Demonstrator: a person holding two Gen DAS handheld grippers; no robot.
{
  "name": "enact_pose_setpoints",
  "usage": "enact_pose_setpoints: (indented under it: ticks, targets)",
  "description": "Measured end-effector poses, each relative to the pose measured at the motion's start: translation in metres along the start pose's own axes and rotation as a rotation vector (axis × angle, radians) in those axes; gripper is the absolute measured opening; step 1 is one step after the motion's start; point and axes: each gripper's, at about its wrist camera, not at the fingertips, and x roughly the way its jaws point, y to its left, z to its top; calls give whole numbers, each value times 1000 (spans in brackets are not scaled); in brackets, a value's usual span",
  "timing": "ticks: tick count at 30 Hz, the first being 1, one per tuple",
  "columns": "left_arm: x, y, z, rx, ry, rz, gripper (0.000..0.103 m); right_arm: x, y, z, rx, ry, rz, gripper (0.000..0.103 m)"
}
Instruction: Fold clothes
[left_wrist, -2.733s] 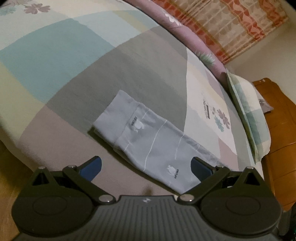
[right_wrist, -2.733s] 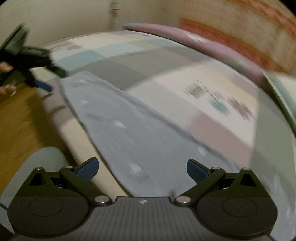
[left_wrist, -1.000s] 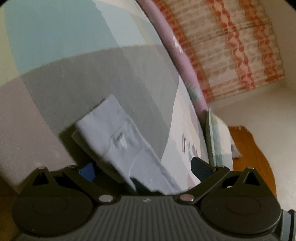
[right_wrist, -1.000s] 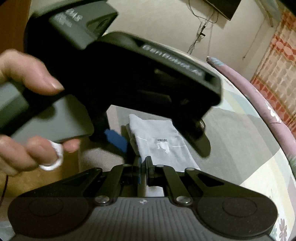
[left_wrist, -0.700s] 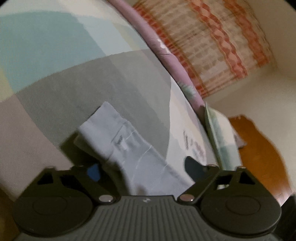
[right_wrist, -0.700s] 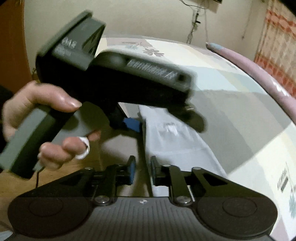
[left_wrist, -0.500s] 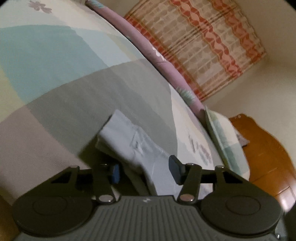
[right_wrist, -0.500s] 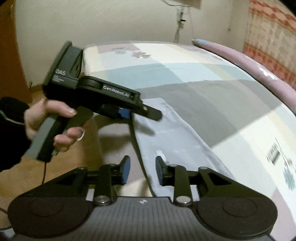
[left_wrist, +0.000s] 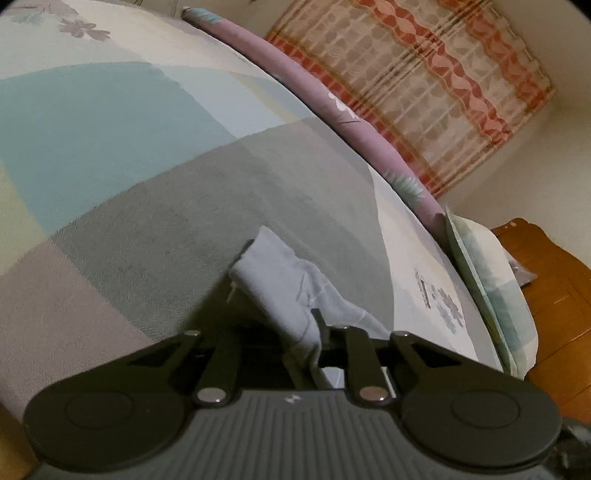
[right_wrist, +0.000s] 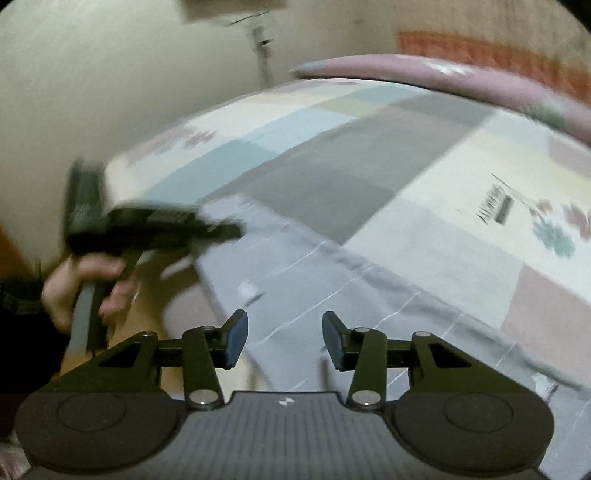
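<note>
text: none legible | bedsheet (right_wrist: 461, 177) dark print: blurred | garment (right_wrist: 314, 280) white mark: unreadable

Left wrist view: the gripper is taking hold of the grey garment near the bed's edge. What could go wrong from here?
The left gripper is closing on a bunched end of the garment, so layers may slip or the fold skew. The right gripper is opening with nothing clamped between its fingers, so the long part of the garment could drag unsupported. It lies along the bed's edge and might slide off.

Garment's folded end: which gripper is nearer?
Left. The left gripper has the folded end of the grey garment between its closing jaws. The right gripper, jaws opening and empty, hangs over the garment's long side, away from that end.
</note>
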Motion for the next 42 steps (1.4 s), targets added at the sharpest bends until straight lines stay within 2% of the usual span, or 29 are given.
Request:
enact_pose_setpoints:
  ticks: [4,6,10,12,17,22,25,29,32,36,39,42]
  targets:
    - [-1,-6,-2,56,-8,22,17,36,-39,14,146,27,-39,50]
    - [-2,-3,-2,53,-7,15,17,53,-49,15,146,55,-68,48]
    - [-3,-3,-3,72,-7,19,17,64,-50,27,111,32,-104,48]
    - [-3,-3,-3,77,-7,20,17,57,-47,29,119,29,-112,48]
    - [-2,-5,-2,95,-6,25,17,38,-27,7,131,69,-23,54]
    - [-1,-10,0,116,0,49,17,53,-35,5,168,23,-55,53]
    - [0,-13,0,123,1,61,17,44,-44,15,242,16,-95,53]
    - [1,-17,-2,133,-6,76,17,16,-43,4,354,-2,-6,59]
    - [2,-21,-2,145,-2,94,17,14,-33,-7,428,1,51,60]
    - [3,-26,-2,169,6,116,17,24,-26,-1,481,7,40,60]
    - [2,-27,-3,171,5,125,17,31,-29,3,557,-13,-5,60]
    - [3,-30,-3,173,5,139,17,36,-35,5,608,-23,-29,64]
